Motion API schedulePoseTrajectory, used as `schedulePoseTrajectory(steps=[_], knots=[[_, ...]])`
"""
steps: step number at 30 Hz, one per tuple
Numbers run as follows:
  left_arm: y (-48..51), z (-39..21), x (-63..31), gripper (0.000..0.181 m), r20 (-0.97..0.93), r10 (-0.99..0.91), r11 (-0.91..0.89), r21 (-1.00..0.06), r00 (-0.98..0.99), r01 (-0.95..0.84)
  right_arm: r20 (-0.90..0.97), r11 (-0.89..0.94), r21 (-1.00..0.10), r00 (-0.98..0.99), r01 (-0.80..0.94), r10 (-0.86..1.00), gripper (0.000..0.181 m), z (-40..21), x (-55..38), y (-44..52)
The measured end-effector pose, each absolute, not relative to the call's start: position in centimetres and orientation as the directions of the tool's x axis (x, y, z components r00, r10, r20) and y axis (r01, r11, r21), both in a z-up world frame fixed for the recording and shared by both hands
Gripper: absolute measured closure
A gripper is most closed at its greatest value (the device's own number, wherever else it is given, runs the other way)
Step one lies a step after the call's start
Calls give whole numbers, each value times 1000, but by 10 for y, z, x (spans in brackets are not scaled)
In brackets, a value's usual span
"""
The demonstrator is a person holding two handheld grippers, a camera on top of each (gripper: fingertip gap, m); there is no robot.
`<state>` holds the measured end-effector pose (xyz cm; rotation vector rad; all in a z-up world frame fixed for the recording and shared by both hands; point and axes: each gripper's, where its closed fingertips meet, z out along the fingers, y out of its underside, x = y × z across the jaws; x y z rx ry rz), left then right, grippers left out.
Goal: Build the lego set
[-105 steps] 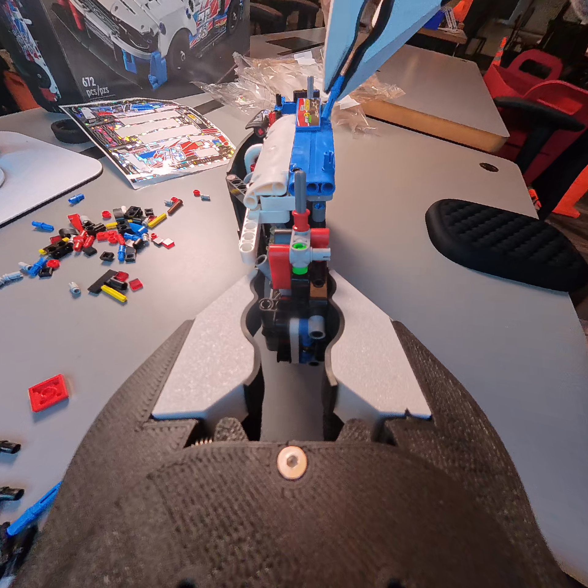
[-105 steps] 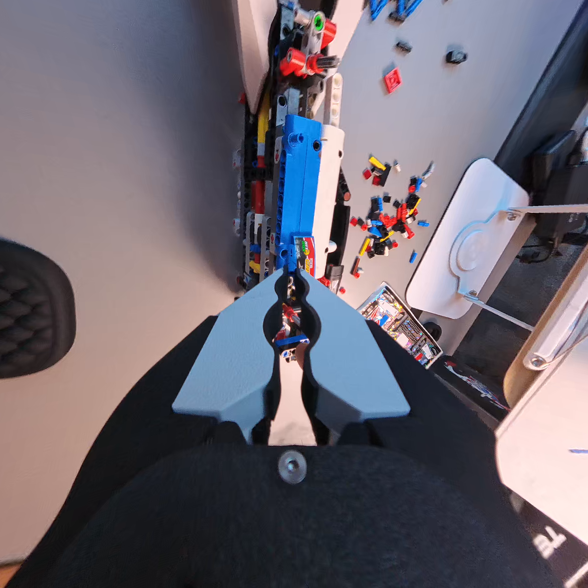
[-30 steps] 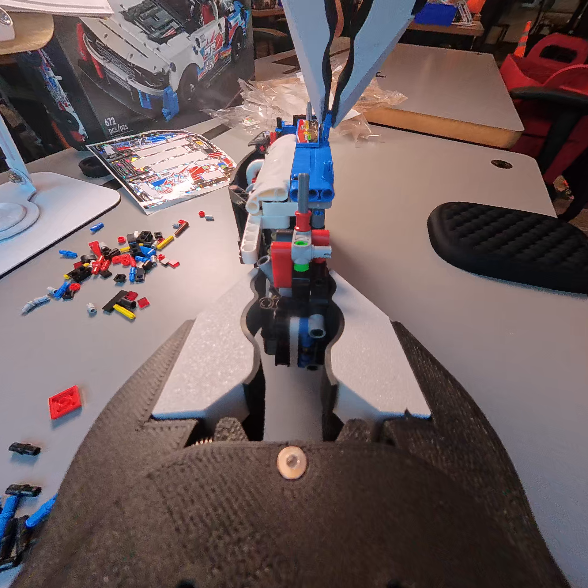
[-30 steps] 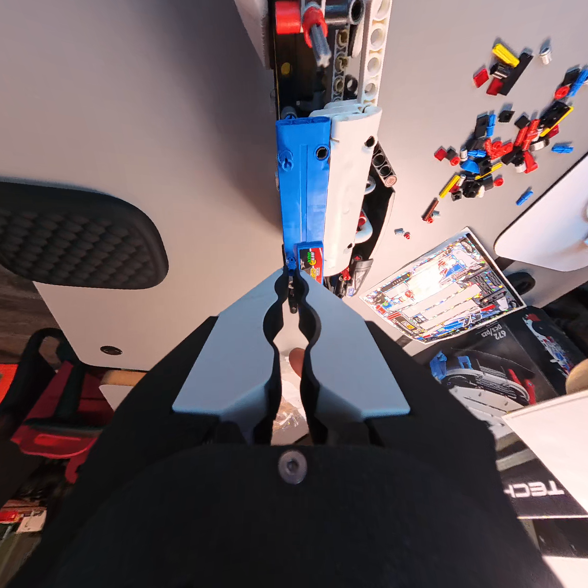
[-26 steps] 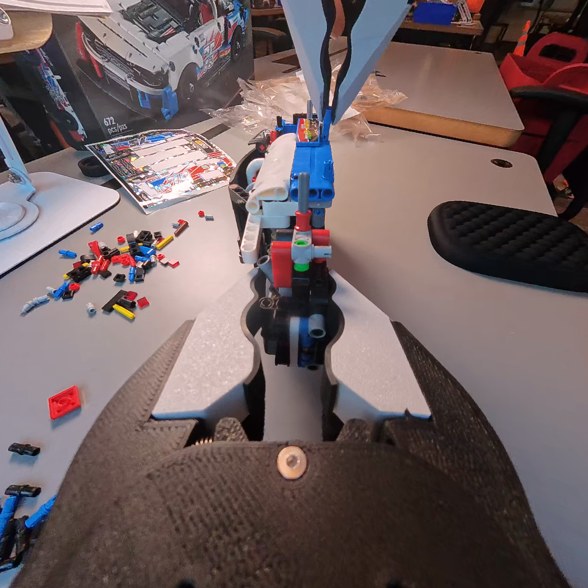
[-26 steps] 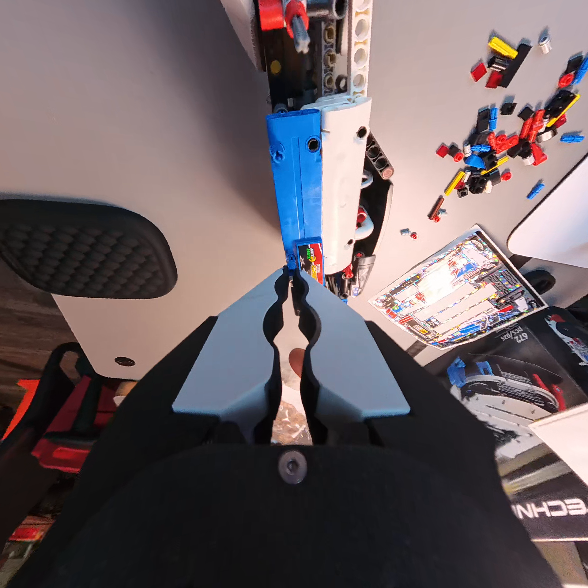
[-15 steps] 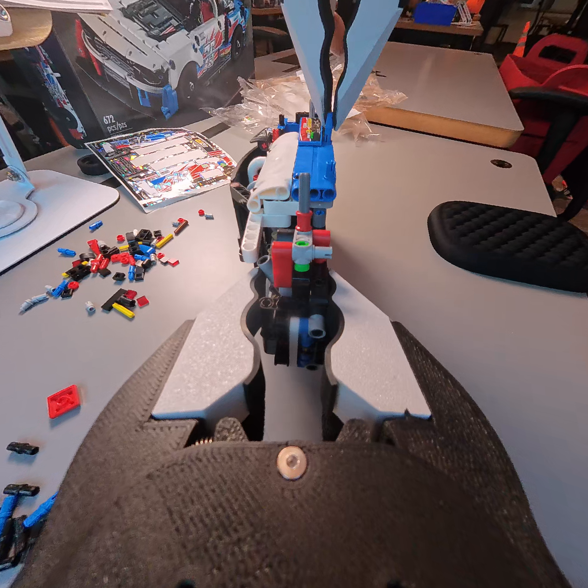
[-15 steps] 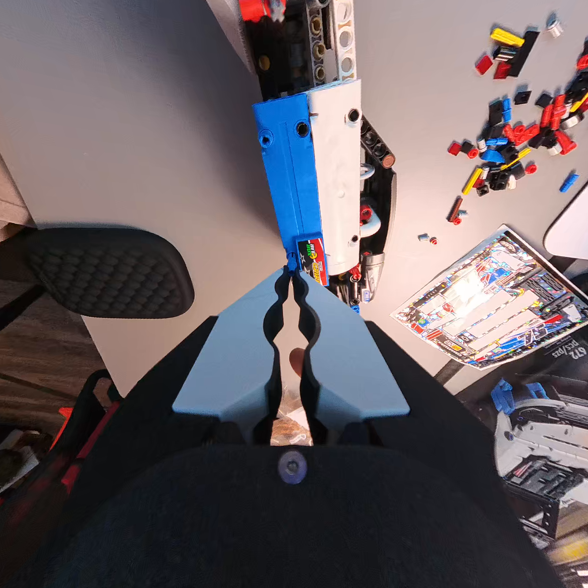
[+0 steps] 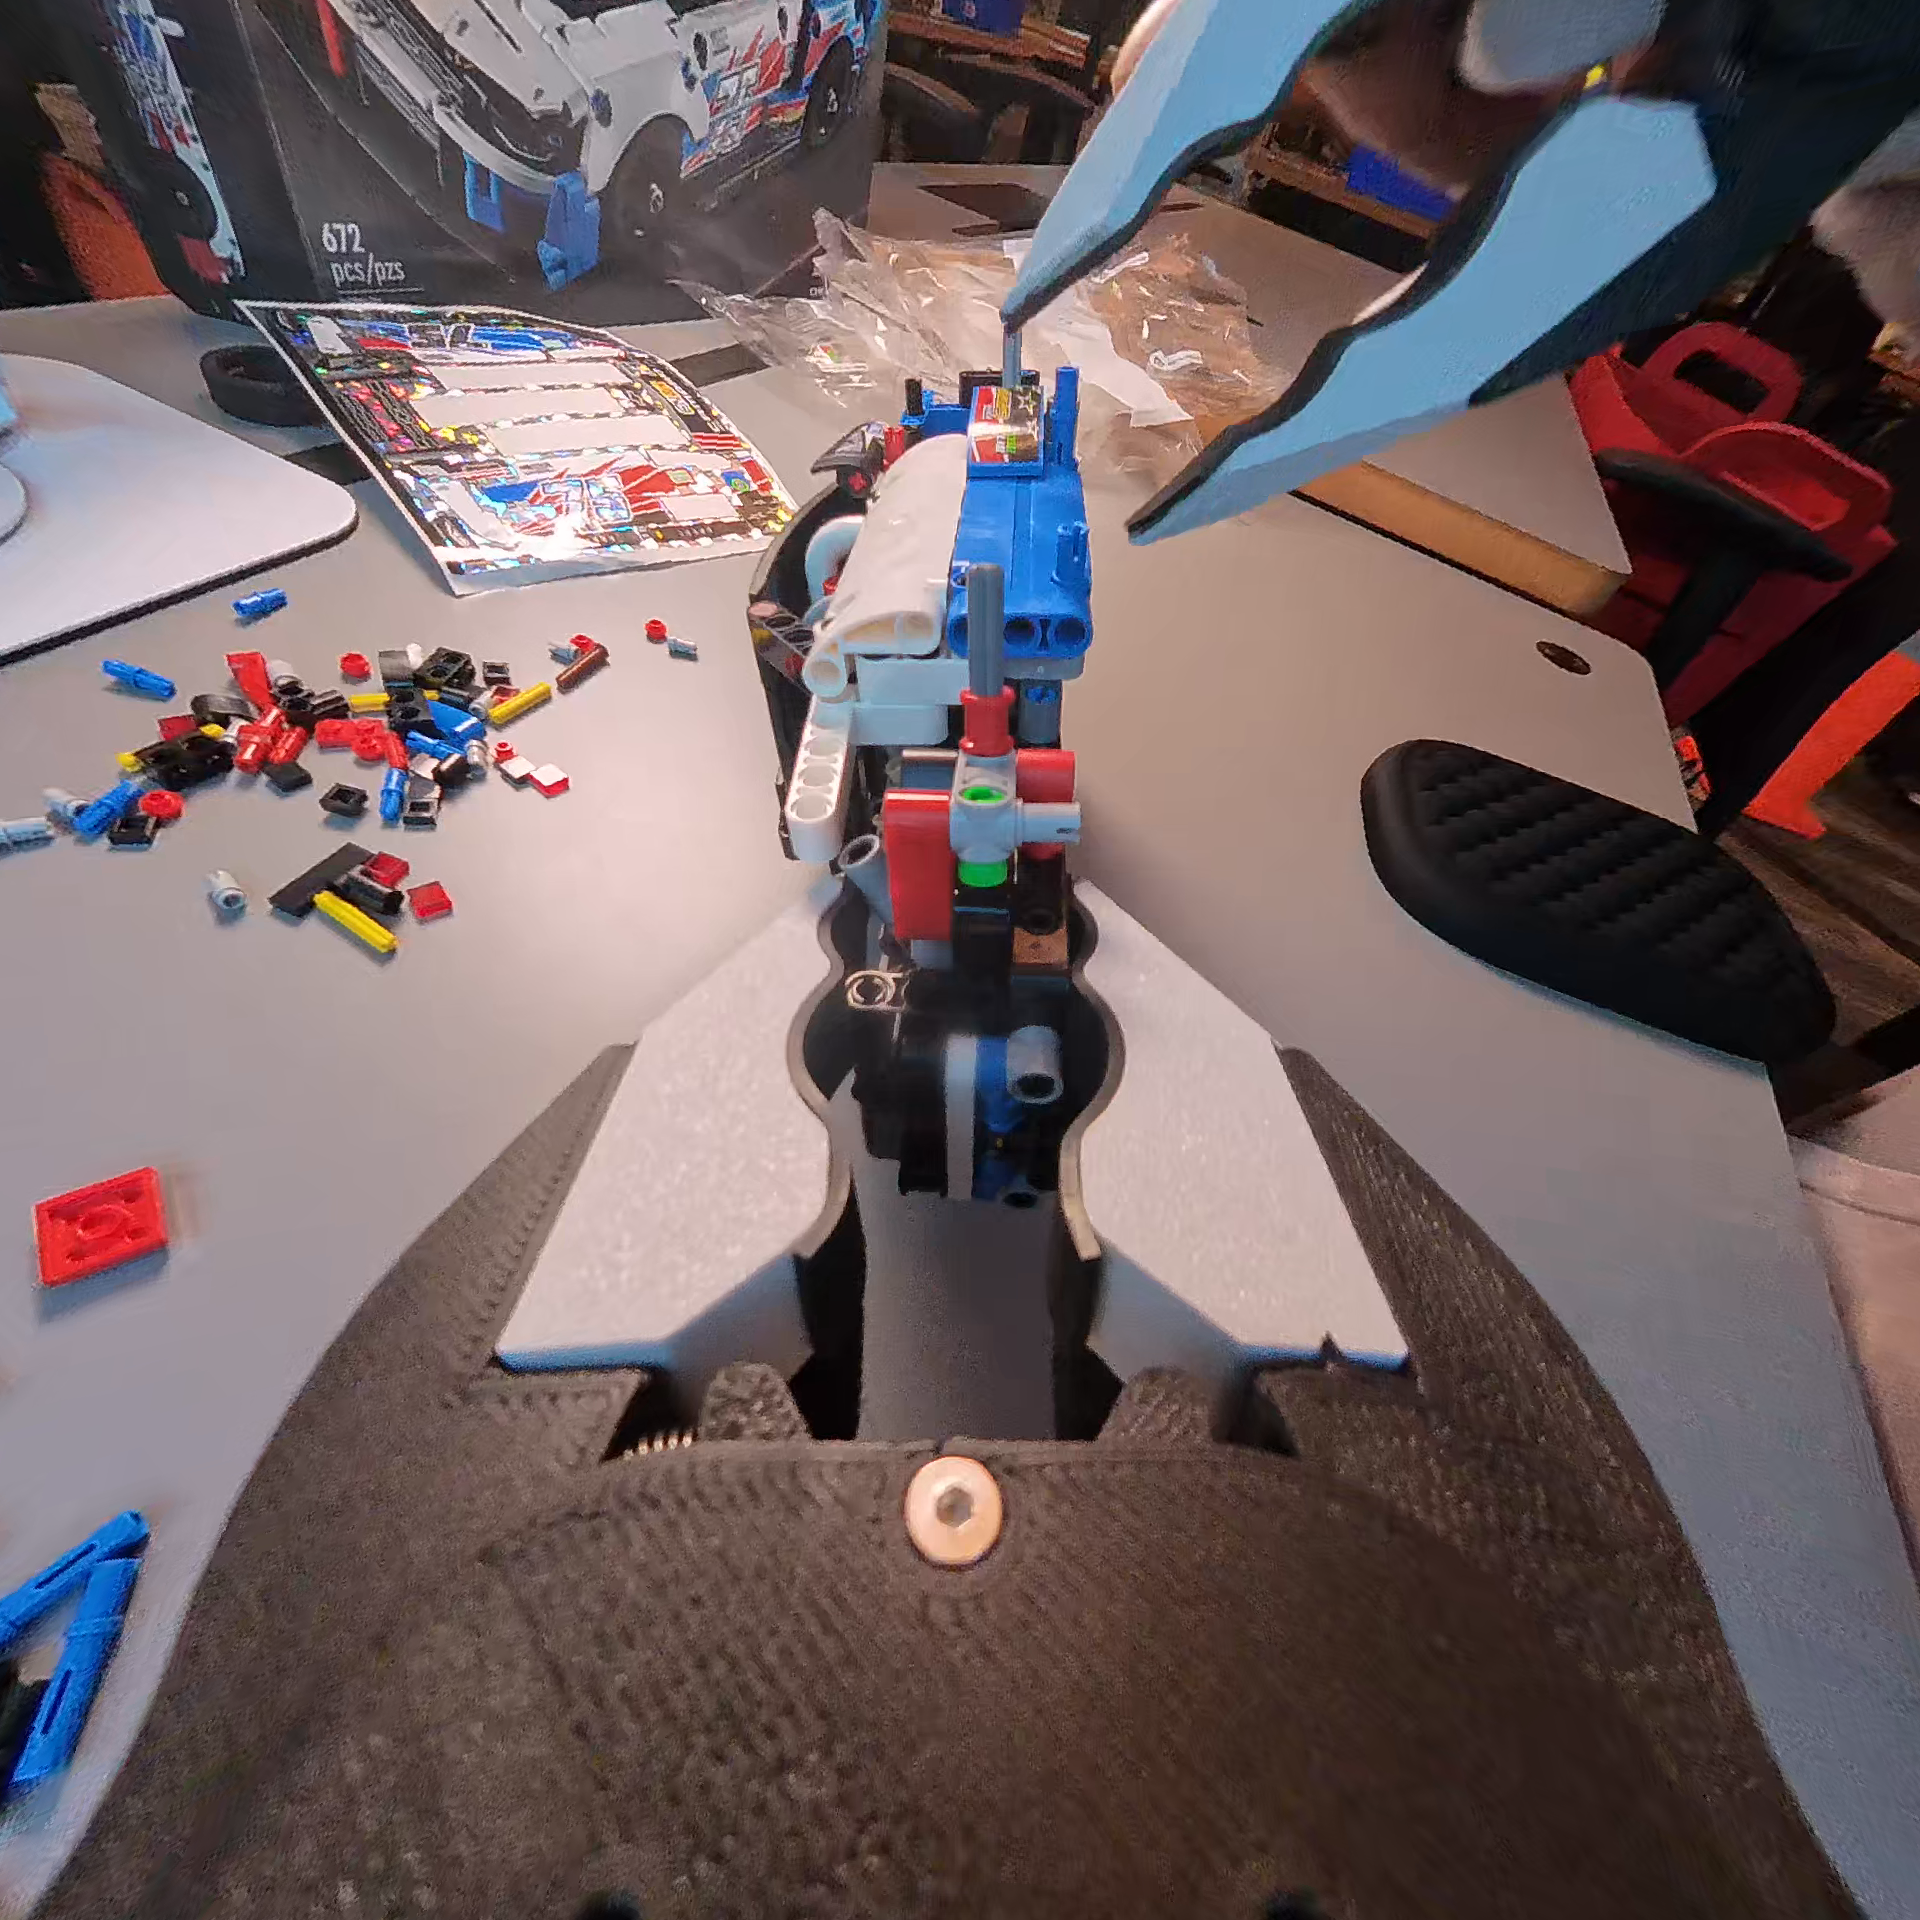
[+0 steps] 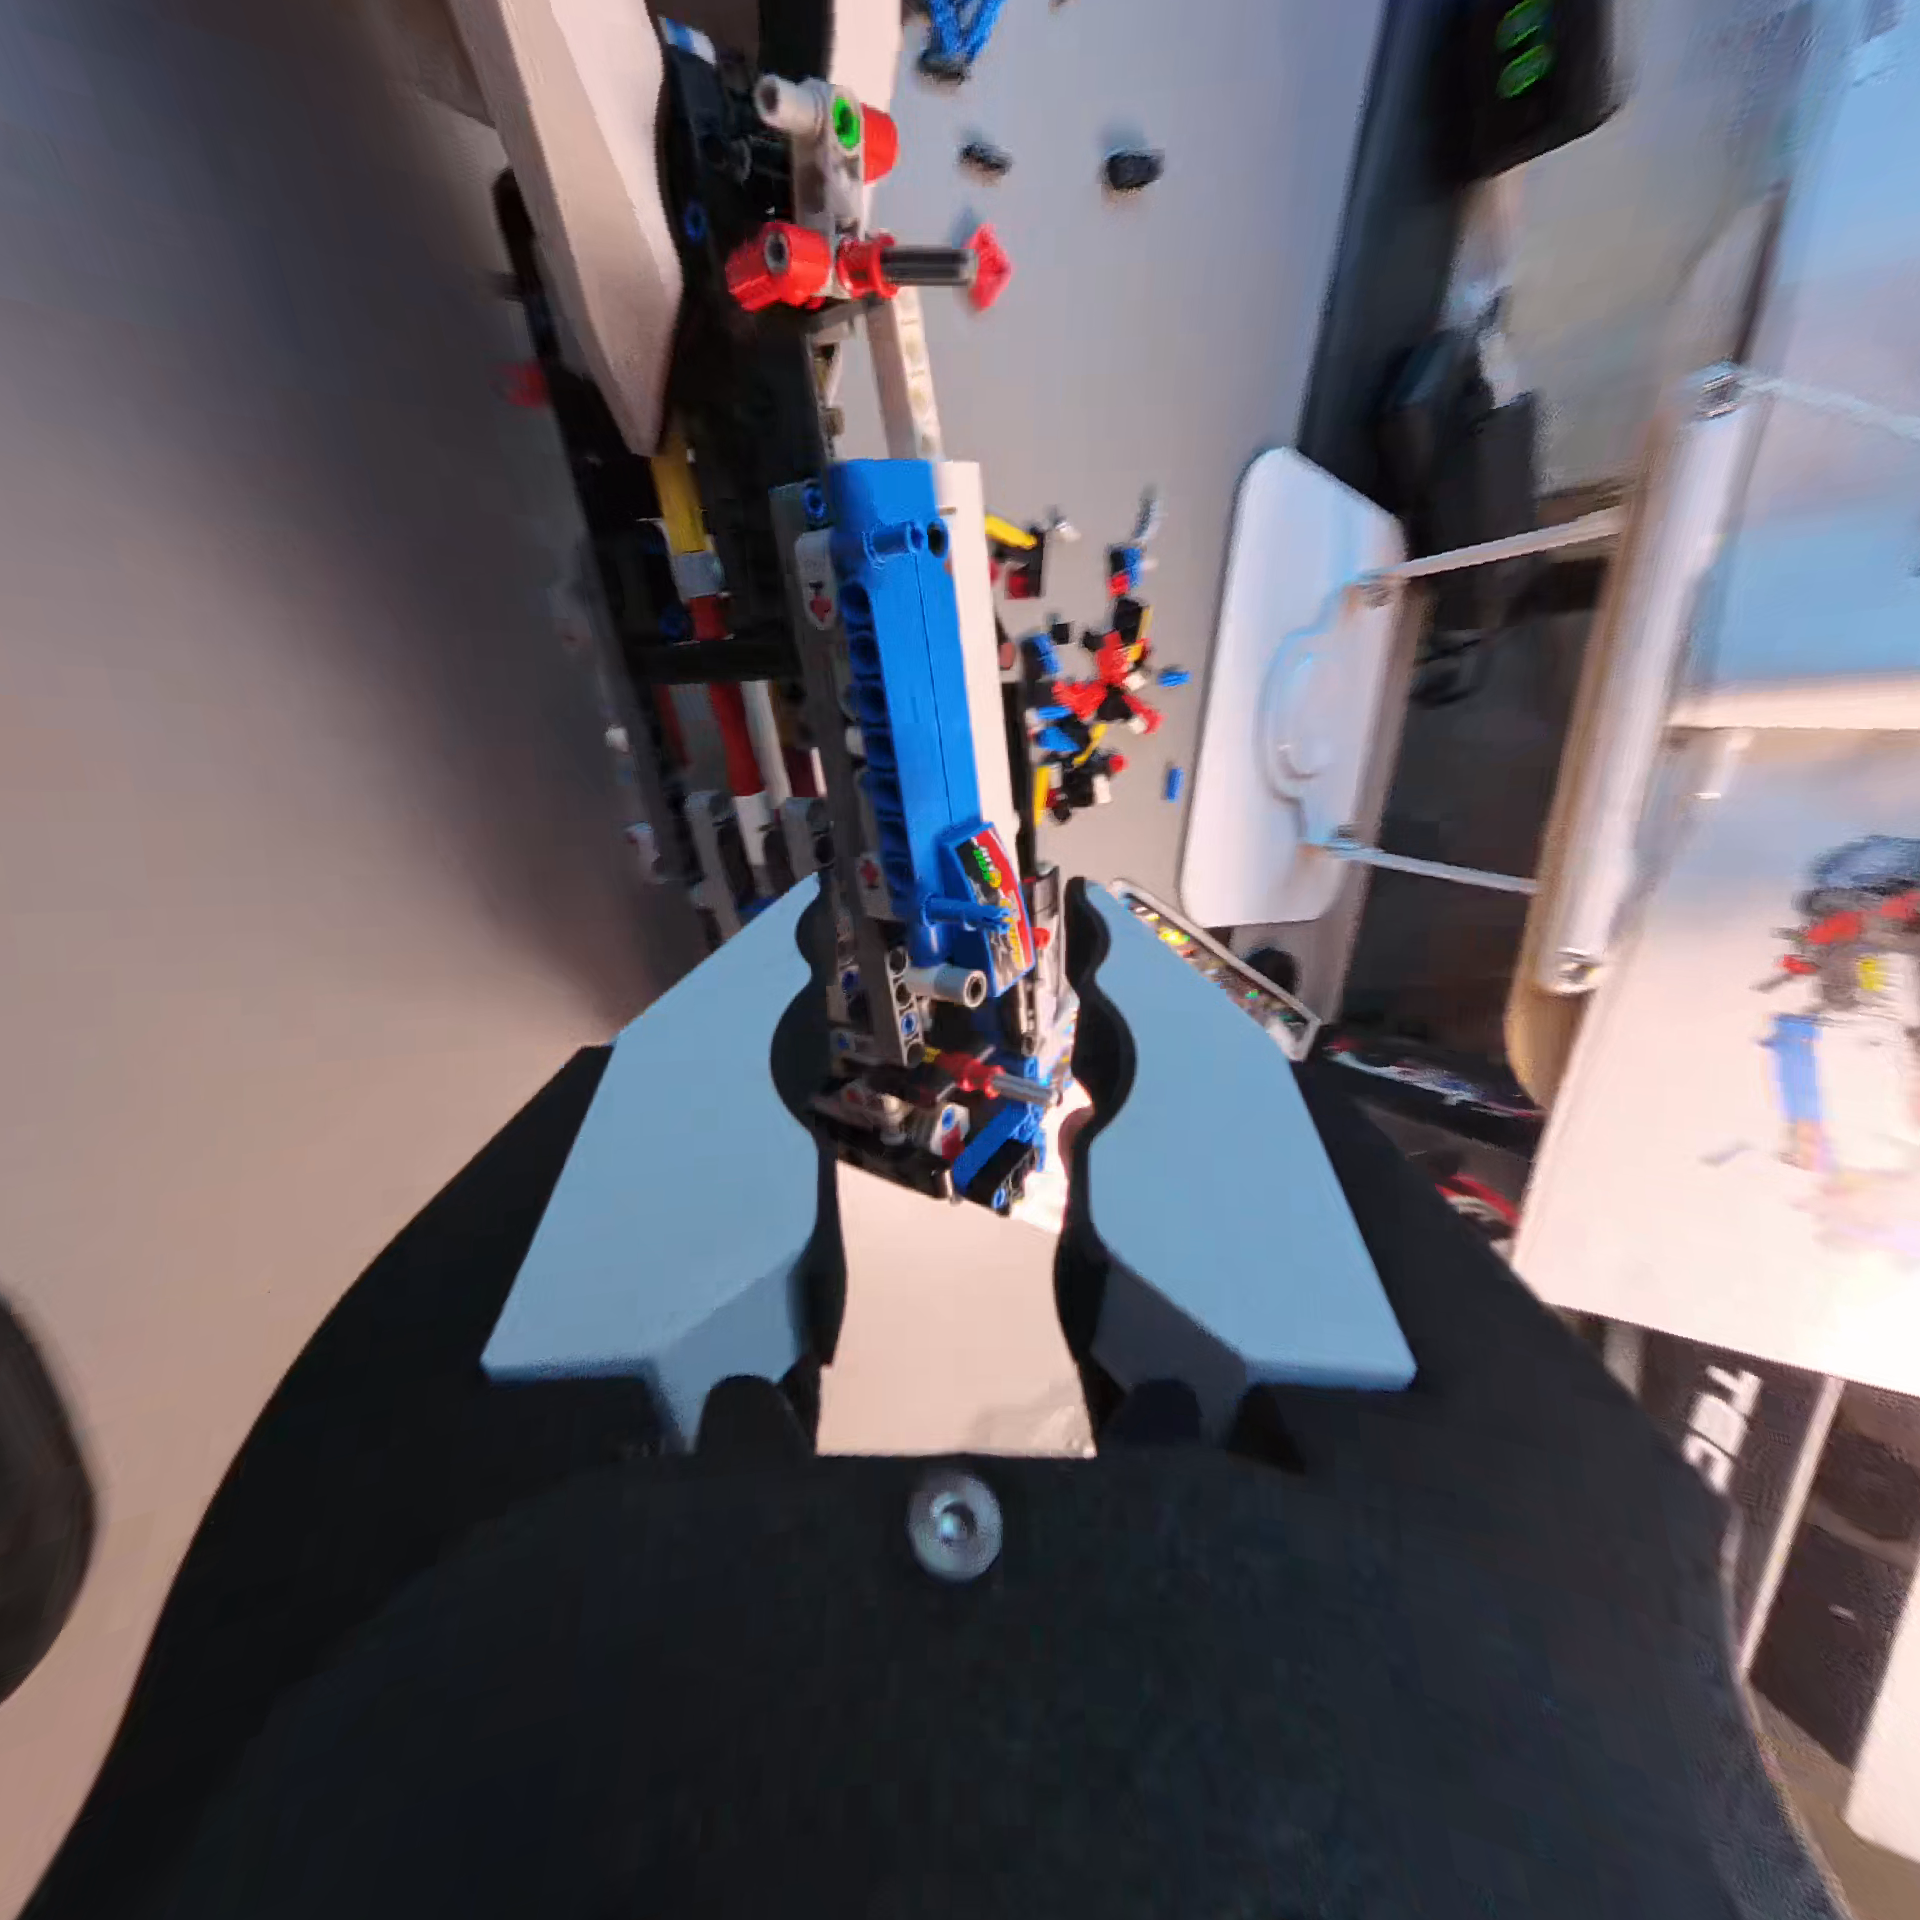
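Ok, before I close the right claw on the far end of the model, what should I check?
1. Left claw grip: ok, shut on the near end of the model.
2. Right claw ready: ok, jaws spread to either side of the model's far end, not clamped.
3. Grey axle standing up at the far end: cannot tell; one right fingertip is at its top and may catch it.
4. Model supported by the table: cannot tell; its underside is hidden.
5. Loose parts: ok, lying apart from the model, to its left.
6. Right wrist view: not ok, blurred.
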<state>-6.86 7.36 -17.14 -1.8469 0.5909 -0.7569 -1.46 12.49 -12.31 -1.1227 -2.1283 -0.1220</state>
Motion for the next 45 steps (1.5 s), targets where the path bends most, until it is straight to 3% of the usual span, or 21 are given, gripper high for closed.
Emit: schedulePoseTrajectory(steps=[7,10,21,25,27,45], knots=[[75,-174,-70,145,291,-690,-408,-912,663,-25,849,697,-258,-187,669,494,142,-136,-17,137],[76,-174,-71,146,289,-694,-406,-913,660,-27,846,710,-225,-228,667,483,142,-137,-17,138],[76,-174,-71,146,322,-687,-430,-903,652,-6,767,700,-261,-298,664,569,143,-138,-14,134],[75,-174,-71,146,334,-681,-439,-899,652,2,724,678,-313,-294,665,623,140,-137,-14,131],[76,-175,-71,146,339,-679,-441,-897,651,6,732,678,-332,-275,656,624,147,-134,-16,131],[74,-173,-70,146,316,-686,-425,-905,655,-9,810,738,-212,-306,641,499,153,-136,-13,136]])
